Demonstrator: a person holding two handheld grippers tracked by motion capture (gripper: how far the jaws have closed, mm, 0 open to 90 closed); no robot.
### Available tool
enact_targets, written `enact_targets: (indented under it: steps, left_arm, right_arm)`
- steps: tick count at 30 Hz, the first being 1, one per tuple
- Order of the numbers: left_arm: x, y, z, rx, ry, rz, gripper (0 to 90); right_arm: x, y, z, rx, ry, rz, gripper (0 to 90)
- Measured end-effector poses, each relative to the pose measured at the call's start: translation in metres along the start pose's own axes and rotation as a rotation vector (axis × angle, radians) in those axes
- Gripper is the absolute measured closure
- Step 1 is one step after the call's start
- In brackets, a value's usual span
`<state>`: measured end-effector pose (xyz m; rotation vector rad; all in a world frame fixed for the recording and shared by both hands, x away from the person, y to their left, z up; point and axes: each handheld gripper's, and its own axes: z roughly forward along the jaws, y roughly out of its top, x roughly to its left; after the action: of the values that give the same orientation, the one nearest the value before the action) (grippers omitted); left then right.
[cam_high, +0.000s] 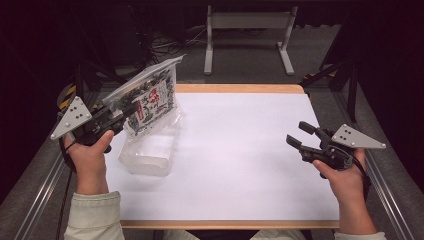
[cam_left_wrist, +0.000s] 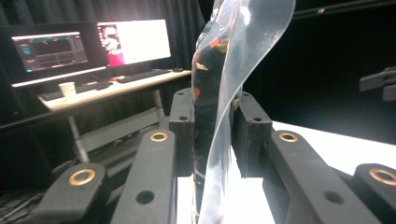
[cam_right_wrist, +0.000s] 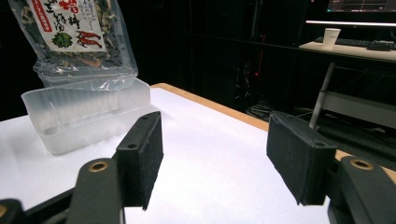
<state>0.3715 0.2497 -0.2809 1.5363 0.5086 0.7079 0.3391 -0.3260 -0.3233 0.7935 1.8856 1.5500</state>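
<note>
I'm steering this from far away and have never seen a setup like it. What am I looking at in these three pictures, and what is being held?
No robot arm here: a person holds a hand-held tool with two black jaws in each hand. The high view looks down on the white table from the person's side. The other two pictures come from cameras riding on each tool, looking along its own jaws.

The left gripper is shut on a clear packet of dried food, held tilted above a clear plastic tub that stands on the table. In the left gripper view the packet's edge runs up between the jaws.

The right gripper is open and holds nothing; its view shows the packet and tub farther off.
</note>
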Motion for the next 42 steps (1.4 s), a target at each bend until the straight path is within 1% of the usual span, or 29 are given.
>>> enact_targets:
  steps: [2,4,8,9,13,15,19,26,28,30,37,42]
  left_arm:
    - [0.002,-0.001,-0.002,0.006,0.008,-0.006,72.3]
    - [0.004,-0.003,-0.004,-0.002,0.006,-0.014,72.3]
    - [0.008,-0.006,-0.004,-0.002,-0.005,-0.017,72.3]
    - [0.009,-0.008,-0.004,-0.002,-0.009,-0.023,72.3]
    - [0.016,-0.017,-0.002,-0.010,-0.025,-0.074,72.3]
    - [0.017,-0.021,-0.001,-0.012,-0.031,-0.092,72.3]
    - [0.022,-0.028,0.001,-0.009,-0.036,-0.097,72.3]
    - [0.029,-0.041,0.003,-0.016,-0.049,-0.130,72.3]
    - [0.030,-0.044,0.003,-0.007,-0.046,-0.129,72.2]
    - [0.031,-0.046,0.004,-0.007,-0.047,-0.129,72.3]
    - [0.033,-0.053,0.006,0.011,-0.054,-0.152,72.2]
    - [0.034,-0.058,0.008,0.023,-0.061,-0.157,72.2]
  right_arm:
    - [0.000,0.000,0.000,0.001,0.000,0.003,36.8]
    - [0.000,-0.001,0.000,0.002,0.001,0.006,36.7]
    - [-0.001,-0.001,0.000,0.002,0.002,0.008,36.8]
    - [-0.001,-0.002,-0.001,0.001,0.002,0.013,36.7]
    - [-0.001,-0.002,-0.001,0.002,0.002,0.017,36.8]
    - [-0.002,-0.003,-0.001,0.004,0.002,0.022,36.7]
    - [-0.002,-0.004,0.000,0.007,0.006,0.026,36.5]
    - [-0.002,-0.004,0.002,0.008,0.014,0.033,36.3]
    - [-0.002,-0.004,0.003,0.010,0.015,0.034,36.2]
    - [-0.002,-0.005,0.003,0.009,0.016,0.036,36.1]
    - [-0.003,-0.005,0.002,0.005,0.016,0.043,35.9]
    - [-0.003,-0.004,0.002,0.001,0.017,0.047,36.0]
